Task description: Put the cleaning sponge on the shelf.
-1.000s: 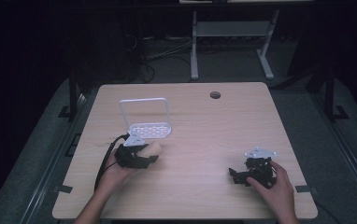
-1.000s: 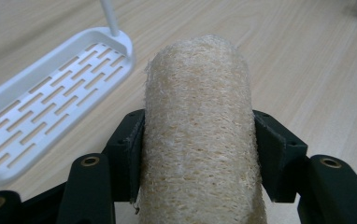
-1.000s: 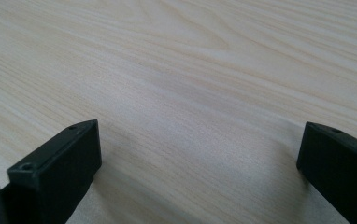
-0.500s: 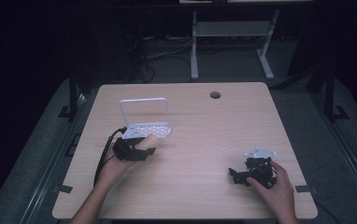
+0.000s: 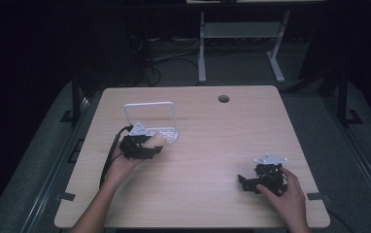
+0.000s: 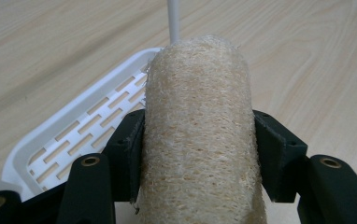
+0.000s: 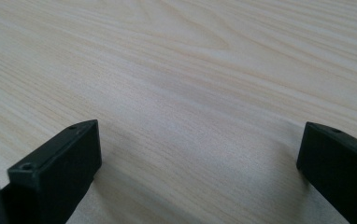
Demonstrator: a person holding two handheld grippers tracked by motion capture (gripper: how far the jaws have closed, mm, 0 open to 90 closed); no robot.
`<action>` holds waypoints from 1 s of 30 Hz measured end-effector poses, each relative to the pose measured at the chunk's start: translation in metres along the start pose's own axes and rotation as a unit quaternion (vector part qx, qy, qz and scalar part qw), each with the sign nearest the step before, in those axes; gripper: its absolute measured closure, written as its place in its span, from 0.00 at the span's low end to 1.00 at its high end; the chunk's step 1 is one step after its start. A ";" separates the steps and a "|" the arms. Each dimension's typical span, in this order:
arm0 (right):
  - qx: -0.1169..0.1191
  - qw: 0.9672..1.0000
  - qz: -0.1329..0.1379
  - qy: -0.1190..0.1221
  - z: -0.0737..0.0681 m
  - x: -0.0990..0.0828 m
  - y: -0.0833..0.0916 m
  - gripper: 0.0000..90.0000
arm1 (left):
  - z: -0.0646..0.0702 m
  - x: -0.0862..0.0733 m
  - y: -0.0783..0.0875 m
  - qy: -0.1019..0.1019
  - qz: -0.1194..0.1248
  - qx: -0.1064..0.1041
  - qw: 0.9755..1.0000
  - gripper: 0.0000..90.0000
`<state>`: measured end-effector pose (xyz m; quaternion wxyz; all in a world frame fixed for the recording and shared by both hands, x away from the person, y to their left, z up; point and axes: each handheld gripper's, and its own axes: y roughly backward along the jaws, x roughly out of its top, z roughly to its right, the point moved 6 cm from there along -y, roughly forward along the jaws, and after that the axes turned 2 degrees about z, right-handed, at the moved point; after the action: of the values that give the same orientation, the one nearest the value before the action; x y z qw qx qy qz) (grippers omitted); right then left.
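At the table's left, the left gripper clamps a loofah sponge just before the white slotted tray. Easing it forward over the rim before letting go looks wise. The right gripper rests wide open, holding nothing.

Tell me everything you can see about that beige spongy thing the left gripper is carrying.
The loofah sponge is a pale beige, rounded, elongated piece with a coarse, fibrous woven look and fuzzy edges. The left gripper clamps it across its middle, one black jaw pressing each side, and its rounded end points away from the camera. It hangs just at the near edge of the white slotted tray on the wooden table, with the tray's thin white upright frame behind it.
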<state>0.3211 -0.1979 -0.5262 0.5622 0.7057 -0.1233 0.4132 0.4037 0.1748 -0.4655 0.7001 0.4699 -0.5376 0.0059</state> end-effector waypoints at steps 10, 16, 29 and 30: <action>0.000 1.000 0.000 0.000 0.000 0.000 0.000 0.00 | -0.012 0.008 -0.009 0.006 -0.006 0.005 1.000 0.46; 0.000 1.000 0.000 0.000 0.000 0.000 0.000 0.00 | -0.016 0.011 -0.015 0.008 -0.007 0.009 1.000 0.46; 0.000 1.000 0.000 0.000 0.000 0.000 0.000 0.00 | -0.027 0.024 -0.035 0.017 -0.008 0.017 1.000 0.46; 0.000 1.000 0.000 0.000 0.000 0.000 0.000 0.00 | -0.028 0.024 -0.037 0.017 -0.008 0.018 1.000 0.46</action>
<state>0.3211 -0.1979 -0.5262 0.5621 0.7058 -0.1233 0.4132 0.4538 0.1611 -0.4711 0.7005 0.4867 -0.5216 0.0183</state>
